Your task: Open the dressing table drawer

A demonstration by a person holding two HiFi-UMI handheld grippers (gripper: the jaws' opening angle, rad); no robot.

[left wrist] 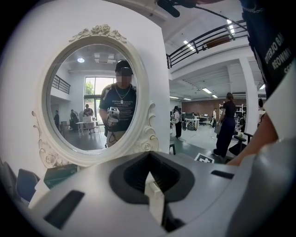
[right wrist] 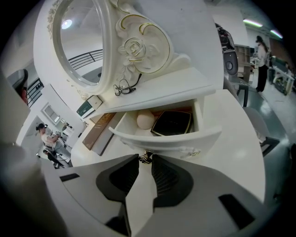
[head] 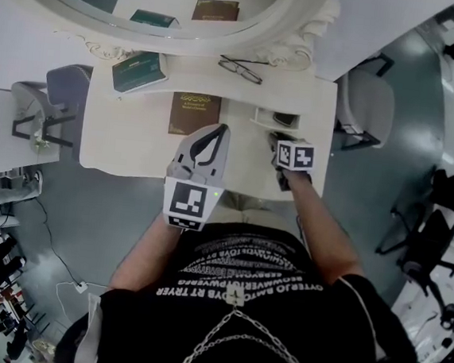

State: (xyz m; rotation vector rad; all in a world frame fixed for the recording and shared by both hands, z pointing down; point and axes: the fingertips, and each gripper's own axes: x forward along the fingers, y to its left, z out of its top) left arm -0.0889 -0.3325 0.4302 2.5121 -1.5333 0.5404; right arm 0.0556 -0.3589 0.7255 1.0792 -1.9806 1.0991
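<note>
At the dressing table's (head: 127, 139) right end, the drawer (right wrist: 171, 139) stands partly out, with my right gripper (right wrist: 145, 160) clamped on its little knob (right wrist: 146, 156). I'd pull straight along the slide, level, no twisting. My left gripper (left wrist: 149, 179) hovers with jaws together, empty.

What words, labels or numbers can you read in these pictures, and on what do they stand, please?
Nothing reads clearly.
Brown book: gold title, too small to read.
Green book: print too small to read.
Black shirt: white capitals, upside down, too warped to read.
</note>
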